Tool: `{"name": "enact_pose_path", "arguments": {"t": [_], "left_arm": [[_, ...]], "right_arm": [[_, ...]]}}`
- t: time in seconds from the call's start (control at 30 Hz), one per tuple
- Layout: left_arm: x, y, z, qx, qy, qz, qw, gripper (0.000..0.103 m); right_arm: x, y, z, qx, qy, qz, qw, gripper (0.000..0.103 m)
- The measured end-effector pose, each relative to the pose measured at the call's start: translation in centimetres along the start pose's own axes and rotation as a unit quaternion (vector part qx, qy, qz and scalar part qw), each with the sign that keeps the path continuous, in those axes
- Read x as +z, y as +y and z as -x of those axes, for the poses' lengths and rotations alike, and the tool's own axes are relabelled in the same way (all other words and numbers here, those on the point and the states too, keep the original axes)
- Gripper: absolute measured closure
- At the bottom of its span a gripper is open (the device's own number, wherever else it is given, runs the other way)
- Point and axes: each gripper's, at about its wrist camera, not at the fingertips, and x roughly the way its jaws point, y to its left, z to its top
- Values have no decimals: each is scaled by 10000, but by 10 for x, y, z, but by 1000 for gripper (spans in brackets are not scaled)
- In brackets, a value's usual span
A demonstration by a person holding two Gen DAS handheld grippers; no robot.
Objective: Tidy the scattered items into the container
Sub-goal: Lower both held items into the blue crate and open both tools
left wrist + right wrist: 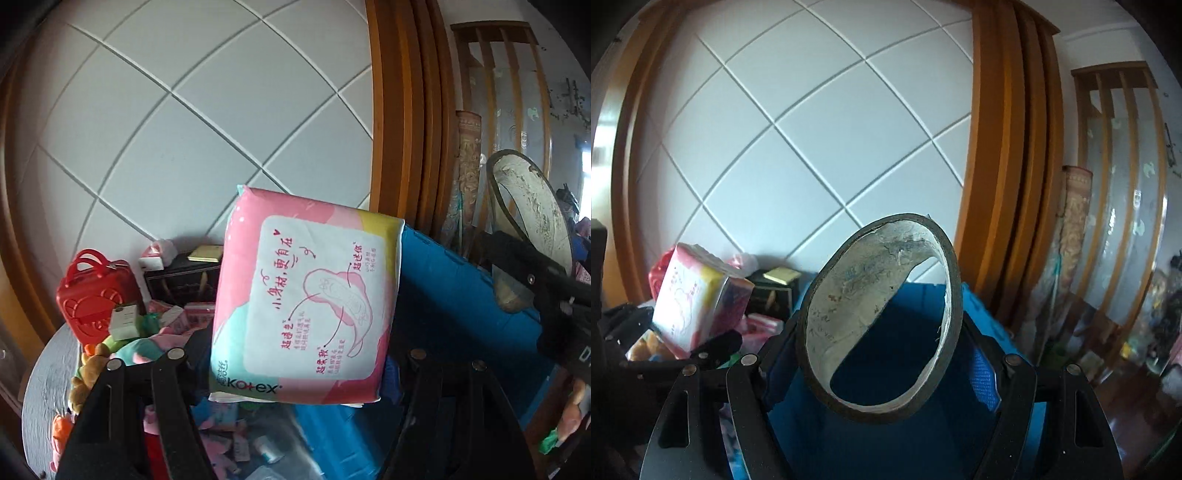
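Left wrist, pad pack [306, 299] clamped in left tool [295, 365]

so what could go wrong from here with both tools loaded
1. The pink pad pack is soft and held only at its edges by the left tool, so it may slip out.
2. The tape roll sits tilted in the right tool and could twist free above the blue container.

The pad packet [306, 306] sits centre frame, the tape roll [528, 225] at right, the bin [461, 295] behind both, a case [92, 291] far left.
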Motion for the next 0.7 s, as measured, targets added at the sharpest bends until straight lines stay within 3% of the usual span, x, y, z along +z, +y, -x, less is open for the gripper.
{"name": "enact_pose_path", "arguments": {"t": [0.13,0.3,0.43,0.6,0.7], "left_arm": [[35,-54,-97,12,1048,142,9944,34],[16,-78,-212,603,2223,3,9731,34],[-24,-84,-283,799,3187,-19,9445,34],[-74,-96,-337,1232,4002,-314,9076,34],[-104,-89,-353,1058,4480,-146,8876,34]], "right_arm": [[4,-71,-80,87,854,44,9963,26],[-43,-105,-180,306,1969,88,9799,26],[-101,-109,-238,201,2906,332,9561,26],[-174,-119,-301,320,4064,203,9129,26],[-208,-112,-321,348,4495,521,8911,26]]}}
